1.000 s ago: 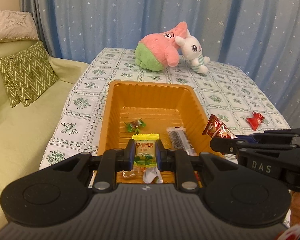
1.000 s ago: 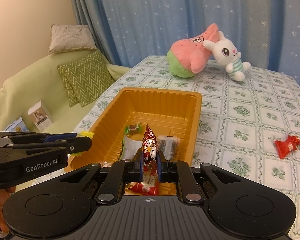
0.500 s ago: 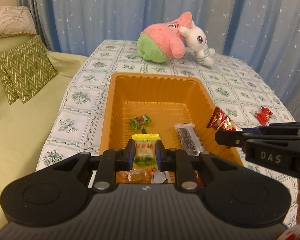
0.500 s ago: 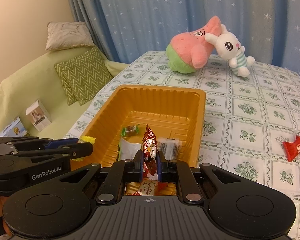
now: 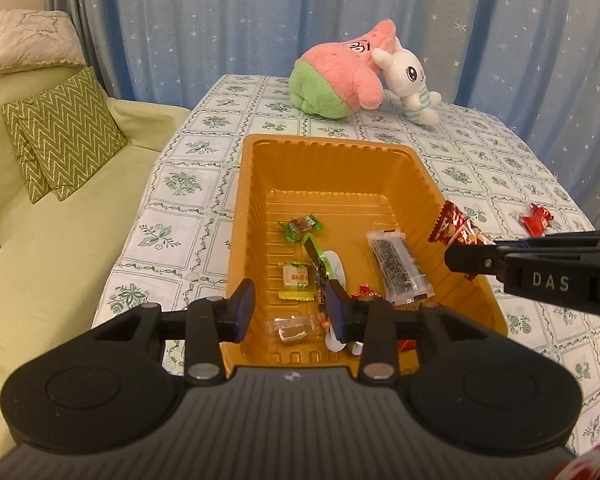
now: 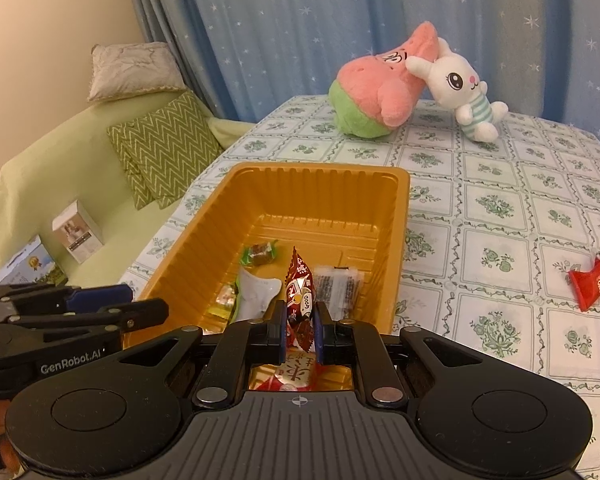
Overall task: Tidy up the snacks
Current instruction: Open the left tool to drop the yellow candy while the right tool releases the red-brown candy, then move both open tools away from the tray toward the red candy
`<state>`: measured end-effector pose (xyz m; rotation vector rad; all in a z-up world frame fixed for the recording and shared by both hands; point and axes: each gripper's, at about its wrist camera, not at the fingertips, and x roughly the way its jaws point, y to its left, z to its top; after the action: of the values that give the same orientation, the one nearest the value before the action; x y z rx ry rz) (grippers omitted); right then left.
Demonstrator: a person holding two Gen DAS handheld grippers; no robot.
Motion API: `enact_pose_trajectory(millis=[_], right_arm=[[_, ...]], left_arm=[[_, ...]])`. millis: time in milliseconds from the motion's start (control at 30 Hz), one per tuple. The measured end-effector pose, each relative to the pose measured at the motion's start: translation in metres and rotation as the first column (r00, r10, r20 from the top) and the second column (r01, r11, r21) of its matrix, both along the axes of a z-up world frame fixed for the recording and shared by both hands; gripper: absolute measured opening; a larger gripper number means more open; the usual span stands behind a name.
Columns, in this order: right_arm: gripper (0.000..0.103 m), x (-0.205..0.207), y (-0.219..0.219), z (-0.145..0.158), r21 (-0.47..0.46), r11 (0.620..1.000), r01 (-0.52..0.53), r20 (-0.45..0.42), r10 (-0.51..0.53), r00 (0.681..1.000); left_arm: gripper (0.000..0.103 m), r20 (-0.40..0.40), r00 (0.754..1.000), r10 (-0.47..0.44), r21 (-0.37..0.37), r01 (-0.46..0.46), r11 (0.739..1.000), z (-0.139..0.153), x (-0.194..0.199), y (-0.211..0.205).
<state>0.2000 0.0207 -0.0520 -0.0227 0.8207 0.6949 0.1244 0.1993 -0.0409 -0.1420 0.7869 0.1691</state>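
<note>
Room: blue star-print curtain (image 5: 220, 32) at the back, a pale green sofa (image 5: 52, 248) with zigzag cushions to the left of the tray.
Table: the table (image 6: 500, 208) wears a green floral checked cloth and carries everything else.
Plush toys: a pink-and-green plush (image 6: 376, 92) and a white rabbit plush (image 6: 460, 88) lean together beyond the tray's far end.
Tray: the orange tray (image 5: 256, 200) sits near the table's left edge, with loose snacks on its near half.
Left claw: the left claw (image 5: 290, 308) hangs over the tray's near end, its jaws opening with nothing between them; a yellow candy (image 5: 296, 280) lies flat on the tray floor just below.
Right claw: the right claw (image 6: 300, 332) is clamped on a red snack packet (image 6: 298, 292), held upright above the tray's near right corner.
Stray snack: 1 red wrapped candy (image 6: 592, 284) lies on the cloth, well to the right of the tray.
Risk 1: the red packet hangs close to the tray's right wall; released there, I judge it could tip over the rim onto the cloth.
Risk 2: the 2 claws are close together above the tray, so a sideways move could knock one against the other.
Risk 3: the stray candy could be overlooked, being well apart from the tray.
Hidden: the tray's near wall and the wrappers beneath both claws are cut off; most of the wrappers' print is too small to read.
</note>
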Motion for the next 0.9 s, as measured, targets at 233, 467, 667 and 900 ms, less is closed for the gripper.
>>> enact_pose_trajectory(millis=[233, 467, 667, 900], right_arm=[[0.014, 0.011, 0.003, 0.006, 0.102, 0.995, -0.004, -0.029, 0.007, 1.0], [0.058, 0.007, -0.023, 0.01, 0.118, 0.987, 0.105, -0.013, -0.104, 0.994], [0.058, -0.011, -0.054, 0.011, 0.097, 0.981, 0.17, -0.034, -0.167, 0.985], [0.058, -0.043, -0.089, 0.012, 0.062, 0.971, 0.23, -0.045, -0.228, 0.973]], left_arm=[[0.035, 0.0, 1.0, 0.013, -0.01, -0.013, 1.0, 0.003, -0.006, 0.0], [0.036, 0.018, 1.0, 0.023, -0.018, -0.022, 1.0, 0.008, -0.017, -0.004], [0.041, 0.029, 0.999, 0.027, -0.034, -0.027, 0.999, 0.015, -0.029, -0.017], [0.049, 0.041, 0.999, 0.009, -0.042, -0.007, 0.999, 0.028, -0.044, -0.04]])
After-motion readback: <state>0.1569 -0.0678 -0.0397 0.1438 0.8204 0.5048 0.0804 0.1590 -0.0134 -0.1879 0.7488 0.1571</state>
